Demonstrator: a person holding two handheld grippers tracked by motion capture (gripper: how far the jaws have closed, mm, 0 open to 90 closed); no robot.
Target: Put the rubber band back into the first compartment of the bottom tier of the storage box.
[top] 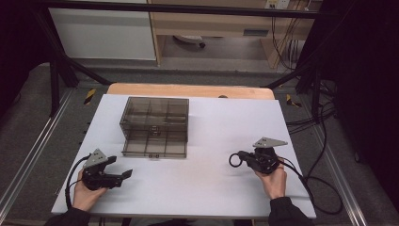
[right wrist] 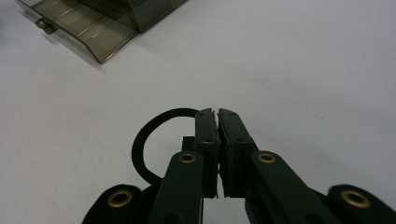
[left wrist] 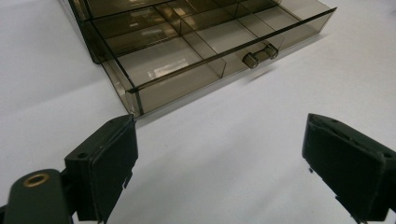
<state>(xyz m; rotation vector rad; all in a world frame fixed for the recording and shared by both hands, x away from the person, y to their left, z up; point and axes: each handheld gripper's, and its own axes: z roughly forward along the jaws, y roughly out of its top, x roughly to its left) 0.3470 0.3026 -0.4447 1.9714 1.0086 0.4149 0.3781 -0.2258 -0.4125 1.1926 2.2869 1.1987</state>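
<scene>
We find the right gripper [top: 245, 157] clamped on a black ring [right wrist: 156, 140], apparently a rubber band or hair tie; its jaws stand pressed together with the ring pinched at one side. In the high view the ring [top: 235, 160] hangs out to the left of the jaws, low over the white table surface [top: 207, 188] and well apart from the drawer organiser. The left gripper [top: 126, 174] rests near the table's near-left corner with its jaws wide apart and nothing between them.

The smoked transparent drawer organiser [top: 155, 126] stands toward the far left of the table. Its lower drawer [left wrist: 219, 51] is pulled out toward the person, handle [left wrist: 259, 53] to the front, and the divided compartments we can see hold nothing.

Our judgement: the pick-up is done and the drawer is already open; what remains is carrying the ring across, releasing it into a compartment, and probably closing the drawer.

The ring has no true long axis. It appears to lie roughly flat, its plane close to level with the table, its free loop pointing leftward toward the organiser.
</scene>
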